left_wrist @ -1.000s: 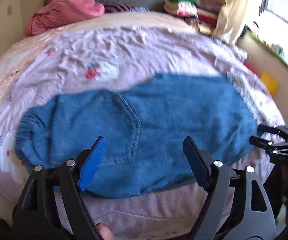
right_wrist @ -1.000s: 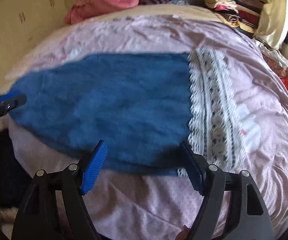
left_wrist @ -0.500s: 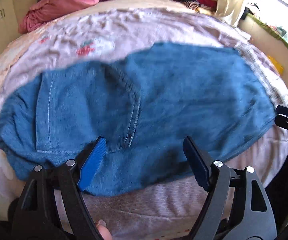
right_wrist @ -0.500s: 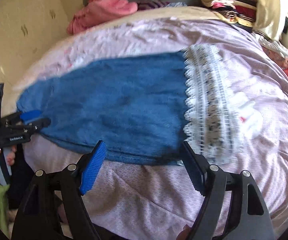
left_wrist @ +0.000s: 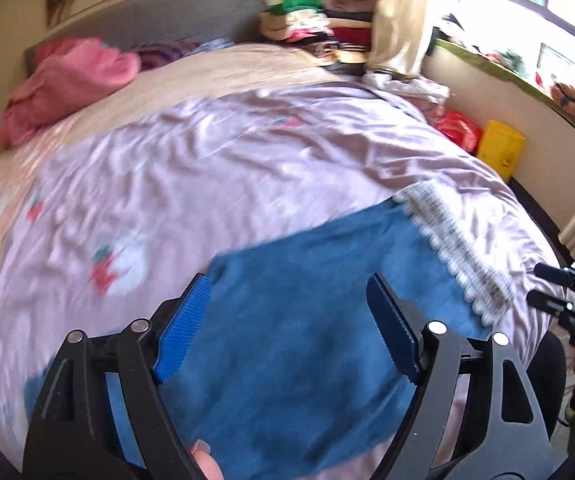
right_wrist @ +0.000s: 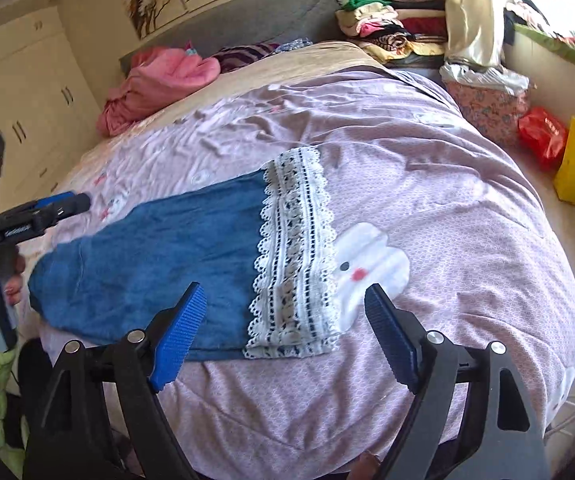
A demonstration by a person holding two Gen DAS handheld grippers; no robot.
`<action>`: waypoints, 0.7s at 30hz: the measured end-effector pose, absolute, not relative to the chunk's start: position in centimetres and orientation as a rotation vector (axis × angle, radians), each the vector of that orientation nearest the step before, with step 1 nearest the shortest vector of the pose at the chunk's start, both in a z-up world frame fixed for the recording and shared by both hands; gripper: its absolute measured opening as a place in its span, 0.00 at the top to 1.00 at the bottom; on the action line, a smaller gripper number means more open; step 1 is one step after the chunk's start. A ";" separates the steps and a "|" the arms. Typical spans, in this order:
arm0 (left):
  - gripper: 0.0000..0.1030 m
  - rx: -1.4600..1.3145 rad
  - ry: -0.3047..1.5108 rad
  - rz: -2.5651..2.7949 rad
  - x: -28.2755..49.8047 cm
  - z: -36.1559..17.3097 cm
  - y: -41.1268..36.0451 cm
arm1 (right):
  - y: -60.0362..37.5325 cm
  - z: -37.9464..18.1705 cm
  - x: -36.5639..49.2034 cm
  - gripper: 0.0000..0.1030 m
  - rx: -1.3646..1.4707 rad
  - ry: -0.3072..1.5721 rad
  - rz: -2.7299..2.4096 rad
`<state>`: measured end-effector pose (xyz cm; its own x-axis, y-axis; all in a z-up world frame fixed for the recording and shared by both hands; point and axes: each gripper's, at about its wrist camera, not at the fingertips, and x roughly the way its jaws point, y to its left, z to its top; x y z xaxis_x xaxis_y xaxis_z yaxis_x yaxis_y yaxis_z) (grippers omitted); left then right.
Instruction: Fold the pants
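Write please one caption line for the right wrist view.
Open right gripper above blue pants with lace hem, flat on pink bedspread.

No legible text — only blurred print on the left gripper

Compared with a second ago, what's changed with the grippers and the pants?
Both grippers have pulled back from the blue pants: the left gripper and right gripper now see more of the bed. The right jaws have just been opening, nothing between them. The pants stayed flat, lace cuff unmoved.
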<state>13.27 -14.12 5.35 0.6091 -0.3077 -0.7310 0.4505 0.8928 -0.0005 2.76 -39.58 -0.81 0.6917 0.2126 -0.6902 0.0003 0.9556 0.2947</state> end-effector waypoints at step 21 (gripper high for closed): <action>0.29 0.390 0.951 -0.854 23.2 -1.4 -32.0 | -39.9 -4.8 7.5 0.21 0.357 0.894 0.141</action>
